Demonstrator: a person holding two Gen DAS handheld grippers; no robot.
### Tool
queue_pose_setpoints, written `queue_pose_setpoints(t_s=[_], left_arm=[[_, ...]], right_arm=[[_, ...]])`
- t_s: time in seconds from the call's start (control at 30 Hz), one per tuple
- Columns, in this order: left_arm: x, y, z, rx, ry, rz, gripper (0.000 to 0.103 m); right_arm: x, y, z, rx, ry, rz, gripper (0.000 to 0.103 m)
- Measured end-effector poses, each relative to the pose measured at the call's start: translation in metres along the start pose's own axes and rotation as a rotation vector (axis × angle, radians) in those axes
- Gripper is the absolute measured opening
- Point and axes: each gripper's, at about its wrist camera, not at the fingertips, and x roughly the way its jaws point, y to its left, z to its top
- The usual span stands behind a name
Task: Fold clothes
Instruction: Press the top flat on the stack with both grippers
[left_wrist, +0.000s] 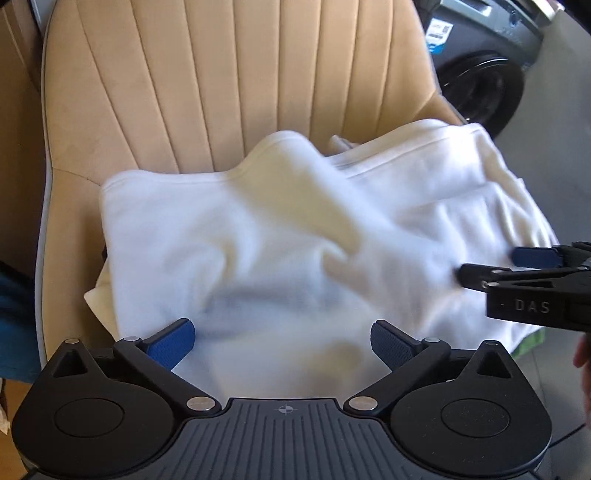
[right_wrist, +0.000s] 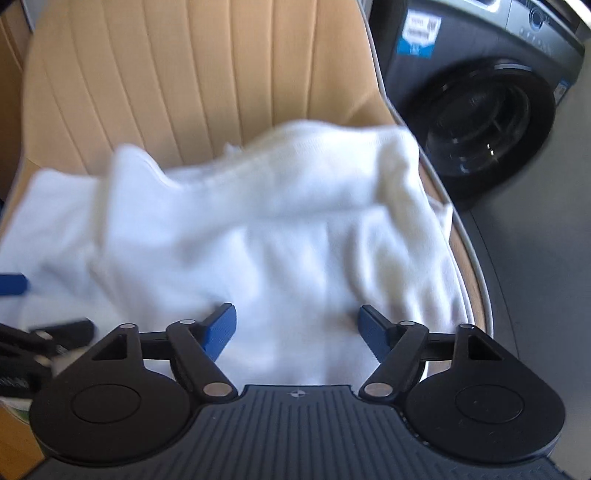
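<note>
Across the middle of both wrist views: white garment (left_wrist: 280, 236) heaped in loose, rumpled folds on a tan upholstered chair (left_wrist: 177, 81), ribbed backrest filling the upper left of each frame. Hemmed edge of the cloth raised in a soft hump toward the backrest; second layer spread toward the right of the left wrist view, reaching the seat's edge. Left gripper (left_wrist: 282, 338) at lower centre of its own view, blue pads spread wide above the cloth, no fabric between them, nothing pinched. Right gripper (right_wrist: 297, 328) at lower centre of its own view, blue pads likewise apart over the garment, no grip visible. Right gripper also entering from the right edge of the left wrist view, dark fingers over the cloth's right side, part of a hand (left_wrist: 585, 365) just below it at the frame's edge. Grey front-loading washing machine (right_wrist: 484, 122) with round dark door in the upper right of both views, beside the chair. Cloth blurred in places, fine detail unreadable.
</note>
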Motion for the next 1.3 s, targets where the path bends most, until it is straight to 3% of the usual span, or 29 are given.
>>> queue_pose_setpoints(t_s=[0.17,0.23,0.5,0.7,0.9,1.0,1.3], left_arm=[[0.004,-0.008,-0.005,0.053,0.002,0.048,0.102],[0.005,-0.005,-0.005,0.032,0.007,0.048,0.102],[0.022,-0.001,0.010,0.022,0.059,0.064,0.102],[0.022,-0.005,0.012,-0.044,0.049,0.101,0.102],[0.019,-0.025,0.008,0.061,0.069,0.177,0.102],[0.005,-0.032,0.003,0.102,0.079,0.165,0.102],[-0.078,-0.031,-0.038,-0.018,0.037,0.093,0.102]], right_arm=[[0.015,0.001,-0.007,-0.095,0.034,0.026,0.099],[0.016,0.006,-0.011,-0.127,0.035,0.020,0.102],[0.017,0.011,-0.019,-0.162,0.021,0.007,0.103],[0.020,0.015,-0.024,-0.188,0.015,-0.011,0.103],[0.005,0.008,-0.027,-0.181,0.037,-0.011,0.103],[-0.015,0.004,-0.035,-0.206,-0.018,-0.061,0.103],[-0.105,-0.009,-0.084,-0.122,-0.155,-0.204,0.103]])
